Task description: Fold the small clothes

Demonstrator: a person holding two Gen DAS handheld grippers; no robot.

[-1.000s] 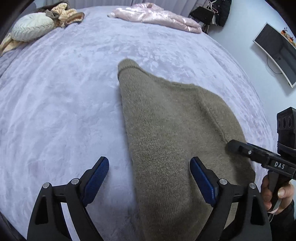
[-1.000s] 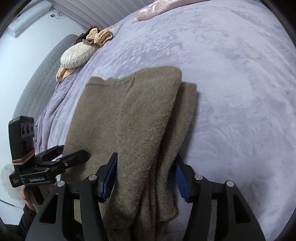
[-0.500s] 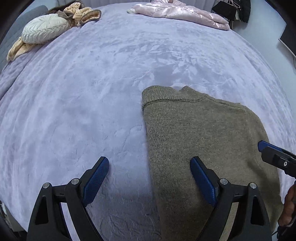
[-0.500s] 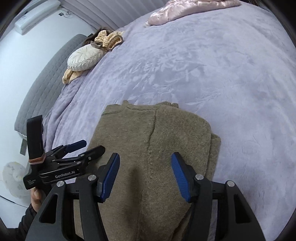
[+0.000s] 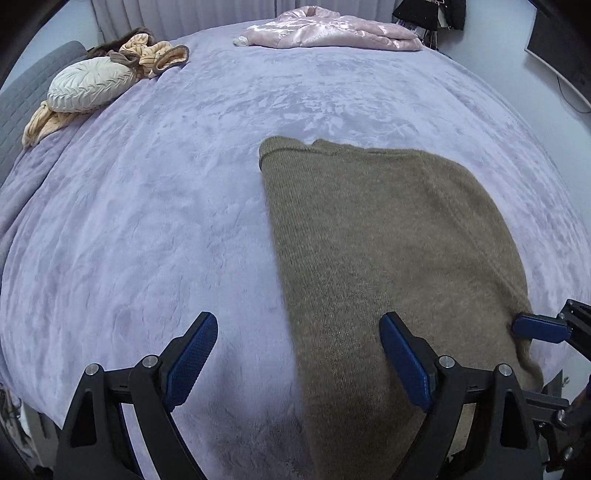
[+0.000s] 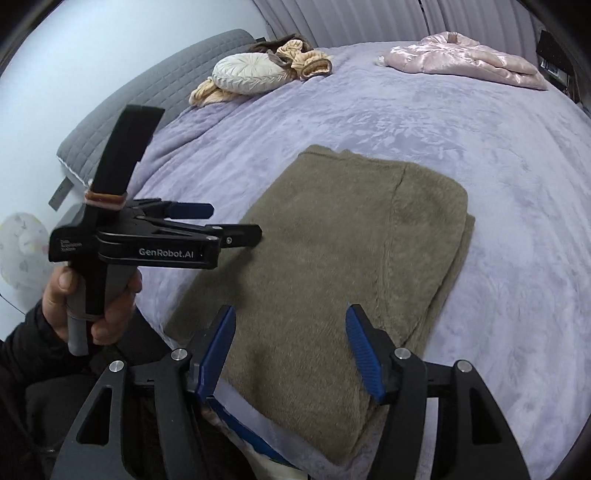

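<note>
Currently, in the left wrist view, one sweater (image 5: 388,258) lies folded flat on the bed (image 5: 166,221), its left edge between the spread, empty fingers of the left gripper (image 5: 297,363). One jacket (image 5: 328,33) and one cushion (image 5: 88,86) lie far ahead.

In the right wrist view, the right gripper (image 6: 290,354) hovers above the sweater's near edge, jaws opening and empty. This fold looks finished; a further fold may remain.

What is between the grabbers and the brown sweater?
Nothing visible. The left gripper is open above the sweater, and the right gripper has its jaws opening over it. Only bare purple blanket lies around it.
</note>
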